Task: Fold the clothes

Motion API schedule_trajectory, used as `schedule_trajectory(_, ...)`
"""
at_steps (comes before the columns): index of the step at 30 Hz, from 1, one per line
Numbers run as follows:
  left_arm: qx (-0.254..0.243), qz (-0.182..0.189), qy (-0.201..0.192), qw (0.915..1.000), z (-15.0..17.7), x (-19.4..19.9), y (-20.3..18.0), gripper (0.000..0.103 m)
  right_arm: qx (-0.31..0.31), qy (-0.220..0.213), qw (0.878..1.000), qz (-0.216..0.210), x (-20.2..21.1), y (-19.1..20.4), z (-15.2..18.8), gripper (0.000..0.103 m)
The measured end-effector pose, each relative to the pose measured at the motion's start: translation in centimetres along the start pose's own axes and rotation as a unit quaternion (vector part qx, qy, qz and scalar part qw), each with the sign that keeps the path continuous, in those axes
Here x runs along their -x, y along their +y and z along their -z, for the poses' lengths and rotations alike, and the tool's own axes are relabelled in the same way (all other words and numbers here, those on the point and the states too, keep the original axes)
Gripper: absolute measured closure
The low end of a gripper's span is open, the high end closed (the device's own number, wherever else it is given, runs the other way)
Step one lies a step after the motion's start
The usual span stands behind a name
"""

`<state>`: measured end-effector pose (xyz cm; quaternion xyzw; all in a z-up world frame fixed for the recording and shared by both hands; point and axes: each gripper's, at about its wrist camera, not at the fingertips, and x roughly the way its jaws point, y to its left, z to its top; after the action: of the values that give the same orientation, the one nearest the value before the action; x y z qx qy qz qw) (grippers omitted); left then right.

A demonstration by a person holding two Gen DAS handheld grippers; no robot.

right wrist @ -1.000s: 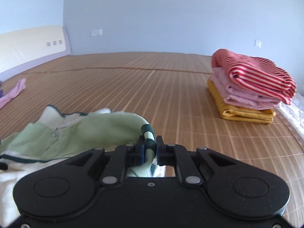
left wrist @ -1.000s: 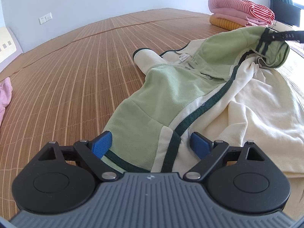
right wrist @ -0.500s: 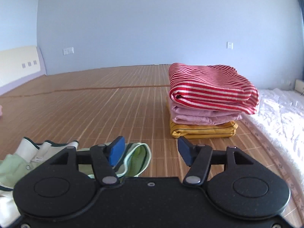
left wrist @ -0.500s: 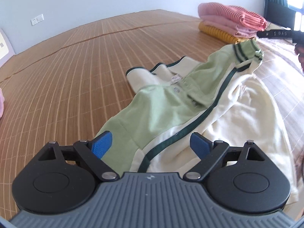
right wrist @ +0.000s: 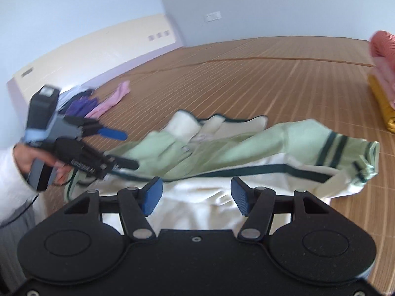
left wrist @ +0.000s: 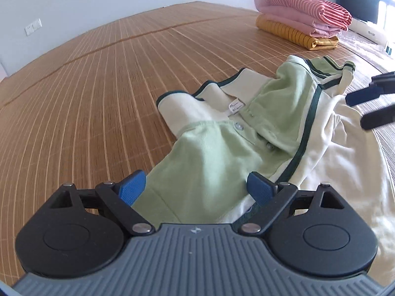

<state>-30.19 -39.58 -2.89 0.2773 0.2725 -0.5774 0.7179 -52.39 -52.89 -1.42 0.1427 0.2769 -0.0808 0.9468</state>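
- The pale green and cream polo shirt with dark green stripes (left wrist: 251, 133) lies rumpled on the woven bamboo mat (left wrist: 98, 93), not yet folded; its cream collar and buttoned placket face up.
- The left gripper (left wrist: 196, 188) has its blue-padded fingers spread wide, hovering over the green shoulder panel and gripping nothing.
- The right gripper (right wrist: 195, 197) is likewise spread apart and empty, above the cream body of the shirt.
- In the right wrist view the shirt's long axis runs left to right across the fingers, from the hem end near the left gripper to the striped sleeve cuff (right wrist: 355, 157) lying loose on the mat at the far right.
- That cuff lies nearer the right gripper; the opposite shoulder and sleeve lie under the left. So the next fold probably needs each gripper to take the side nearest it.
- A stack of folded clothes, red-striped, pink and mustard (left wrist: 301, 24), sits well apart beyond the shirt.
- A pink and purple heap of unfolded garments (right wrist: 98, 103) lies near the cream headboard.
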Motion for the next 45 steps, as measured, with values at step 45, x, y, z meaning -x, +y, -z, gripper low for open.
schedule_trajectory(45,-0.075,-0.115,-0.055,0.9890,1.4,1.2,-1.2,0.005,0.159,0.057,0.985,0.016,-2.3,11.6,8.3,0.035)
